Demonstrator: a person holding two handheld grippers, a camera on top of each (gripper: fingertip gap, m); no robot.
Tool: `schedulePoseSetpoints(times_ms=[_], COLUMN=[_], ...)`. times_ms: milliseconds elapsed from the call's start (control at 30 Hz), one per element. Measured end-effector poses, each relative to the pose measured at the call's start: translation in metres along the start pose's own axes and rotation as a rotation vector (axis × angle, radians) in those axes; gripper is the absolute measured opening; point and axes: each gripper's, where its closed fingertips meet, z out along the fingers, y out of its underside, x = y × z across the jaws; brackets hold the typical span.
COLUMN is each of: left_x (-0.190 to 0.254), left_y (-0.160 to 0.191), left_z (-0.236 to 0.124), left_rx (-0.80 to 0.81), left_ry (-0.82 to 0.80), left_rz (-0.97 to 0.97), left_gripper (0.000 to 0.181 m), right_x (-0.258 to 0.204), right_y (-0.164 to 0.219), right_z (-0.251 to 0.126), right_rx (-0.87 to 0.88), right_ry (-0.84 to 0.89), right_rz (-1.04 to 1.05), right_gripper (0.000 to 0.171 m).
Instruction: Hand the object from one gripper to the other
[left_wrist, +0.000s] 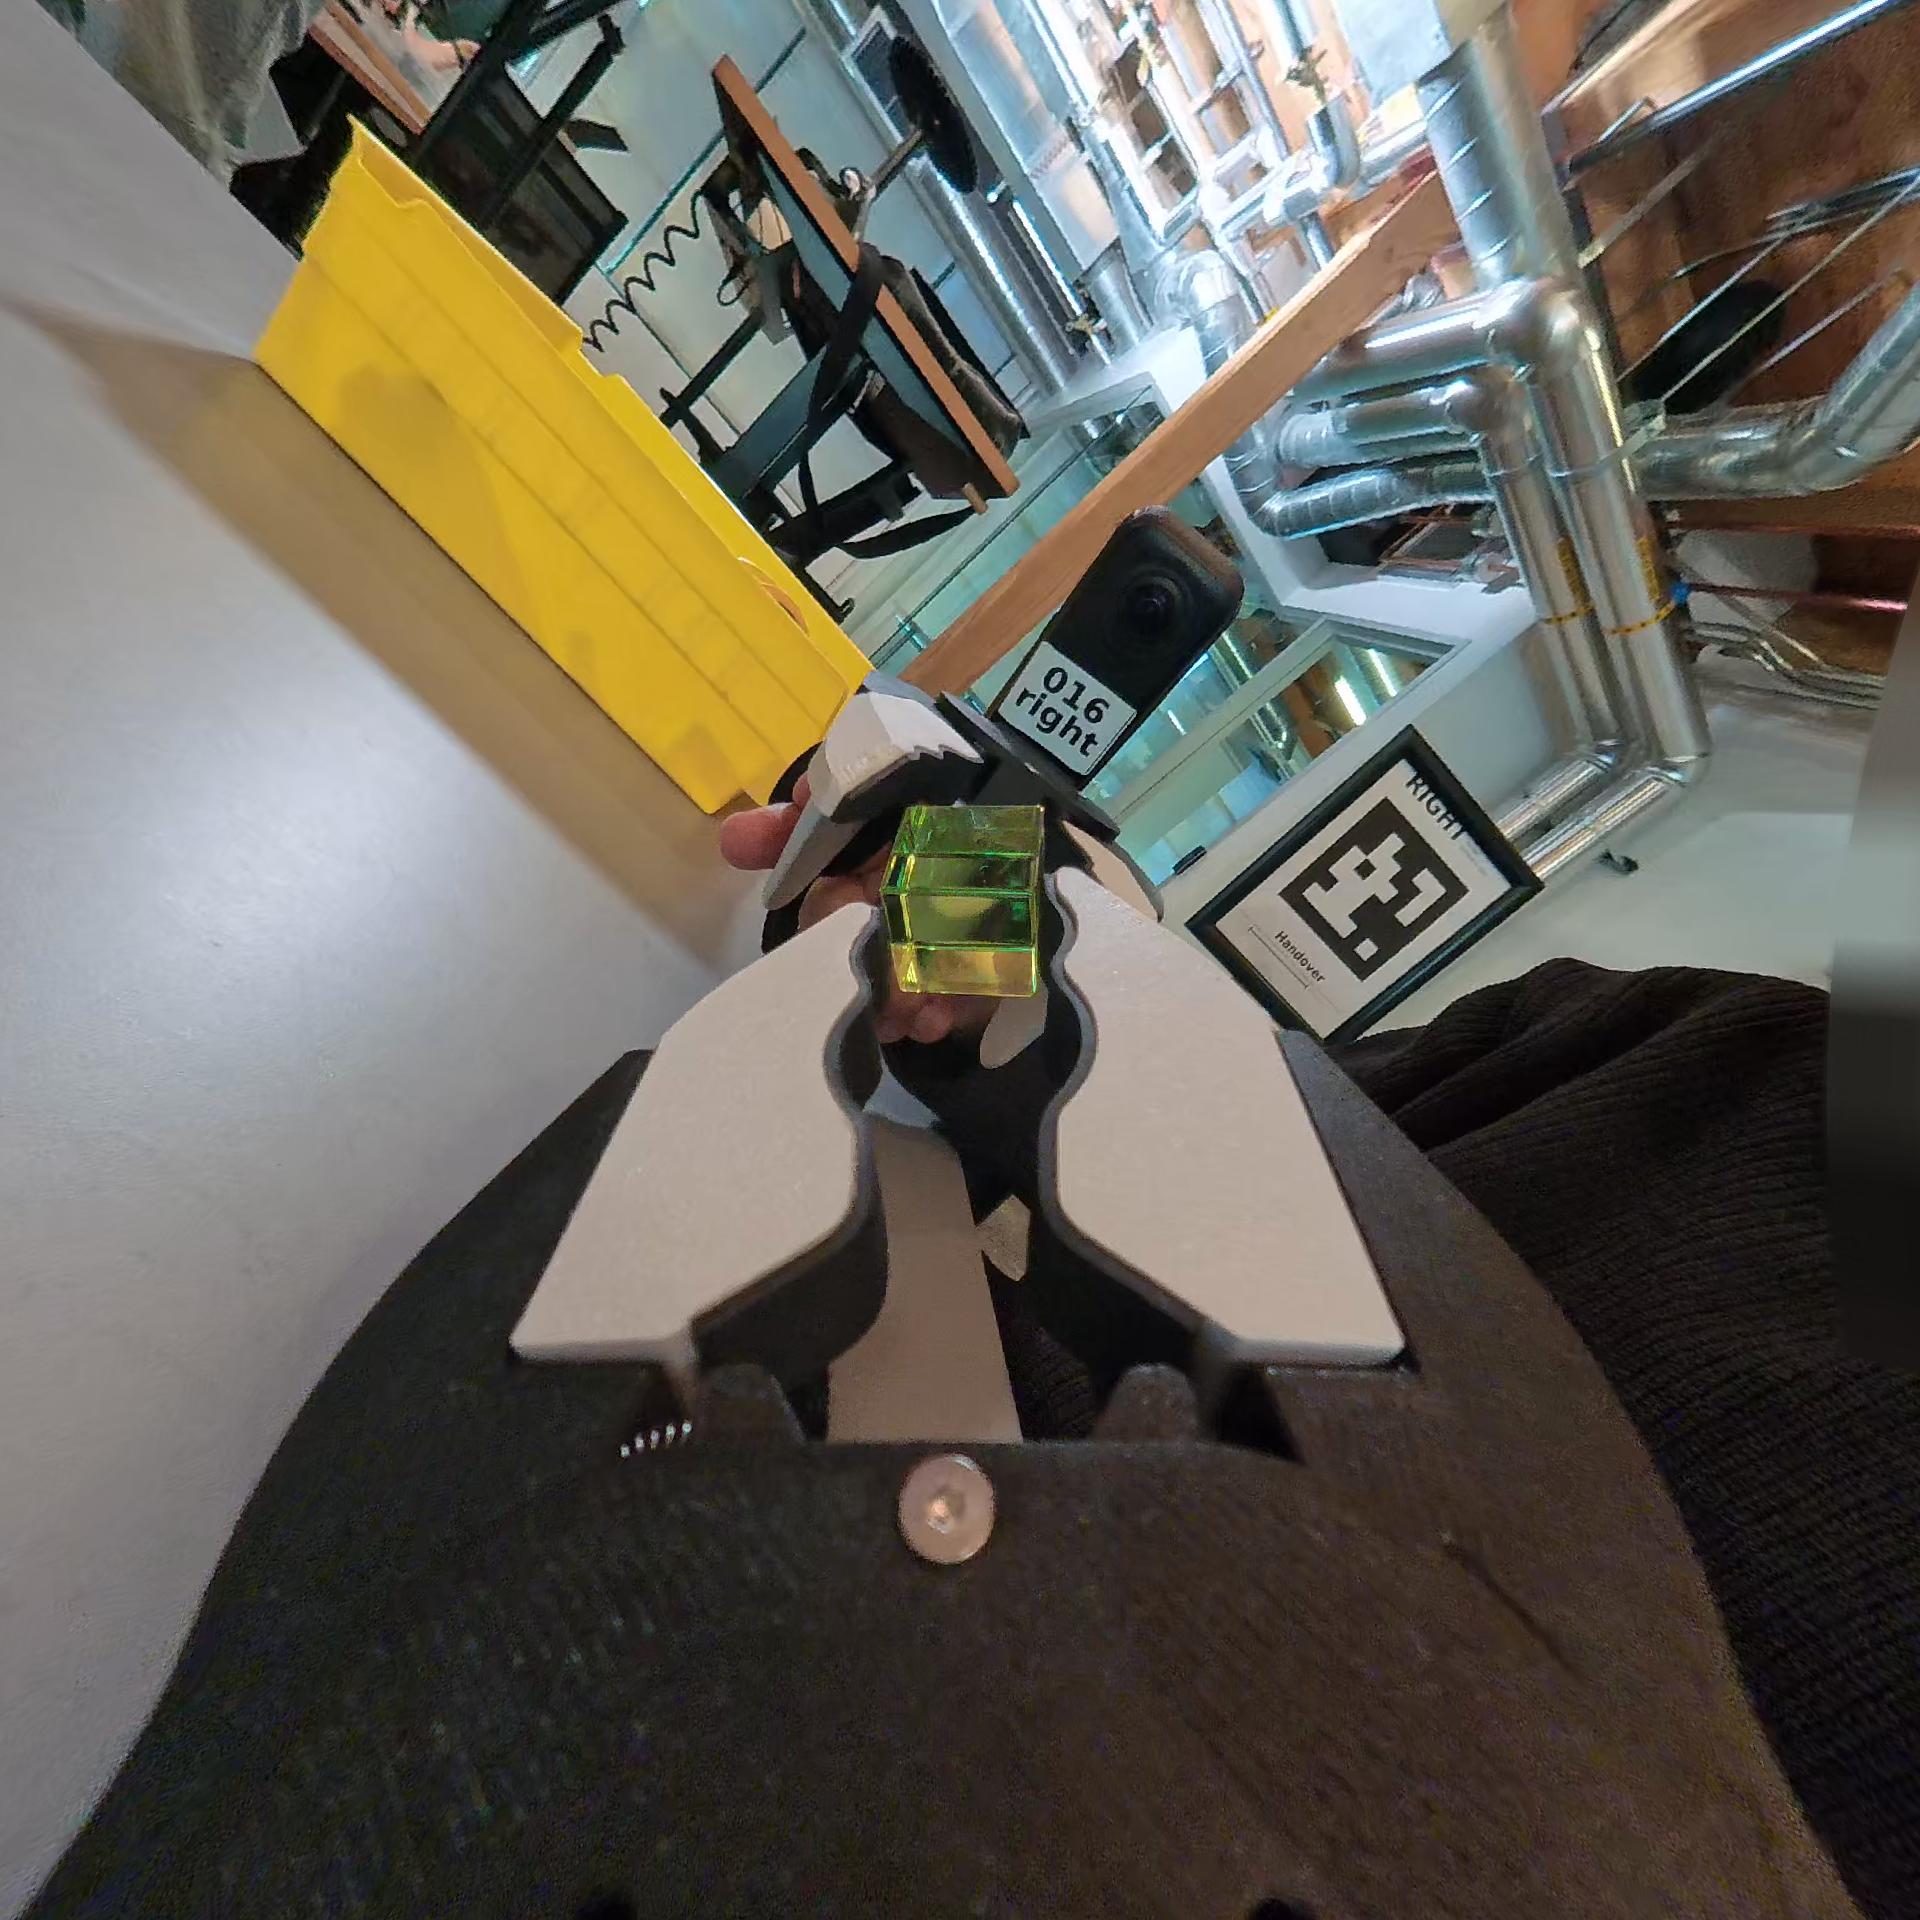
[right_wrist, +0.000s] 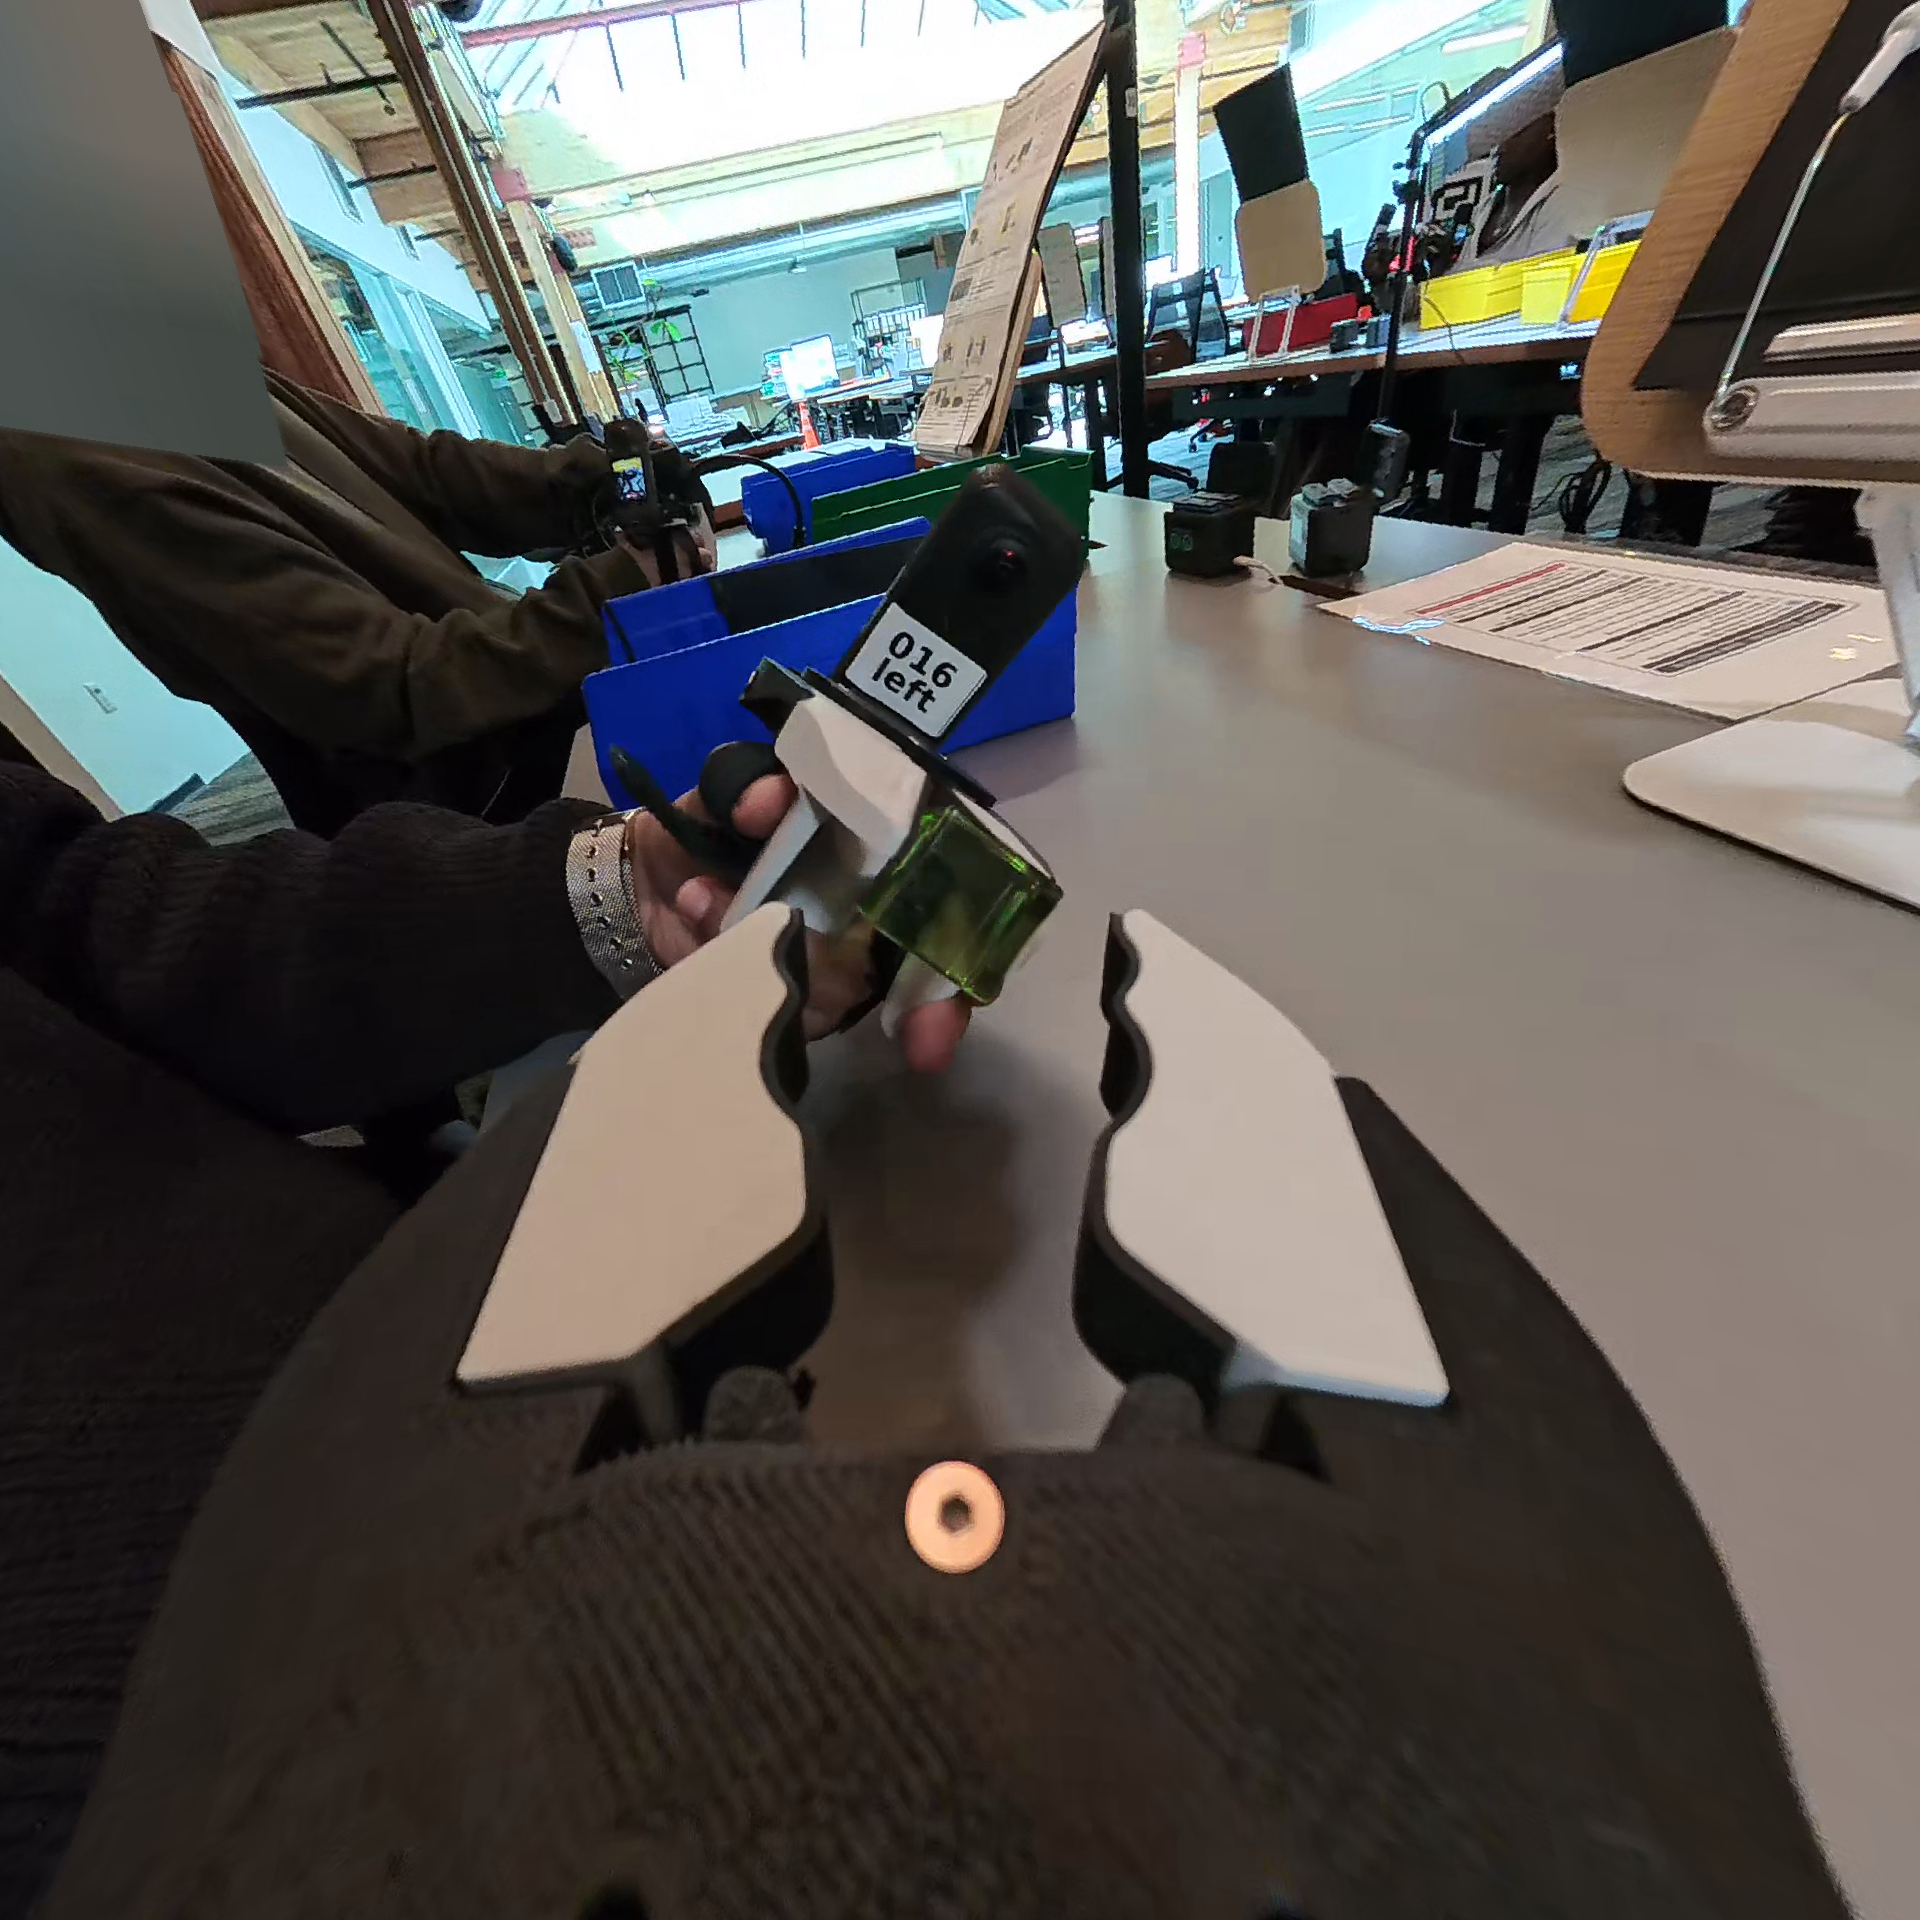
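Observation:
A clear green cube is pinched between the fingertips of my left gripper, held in the air above the grey table. My right gripper is open and empty, its fingertips just short of the cube, one to each side. In the right wrist view the left gripper comes in from the upper left, held by a hand. In the left wrist view the right gripper faces me from just behind the cube, jaws spread.
A yellow bin stands on the table to the left, and a framed black-and-white marker sign to the right. Blue bins and a green bin stand behind the handover spot. A printed sheet and a monitor base lie far right. Another person's sleeve is at left. Less than 4 cm separates the two grippers' tips.

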Motion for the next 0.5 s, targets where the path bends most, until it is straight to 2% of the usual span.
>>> schedulePoseSetpoints(times_ms=[500], left_x=[0.0078], left_y=[0.0001], left_z=[0.0027], left_rx=[0.01], left_ry=[0.047], left_rz=[0.013], left_gripper=[0.029], right_x=[-0.0058], right_y=[-0.0048], right_z=[-0.0007], right_rx=[0.029], right_ry=[-0.041], right_rz=[0.04], right_gripper=[0.044])
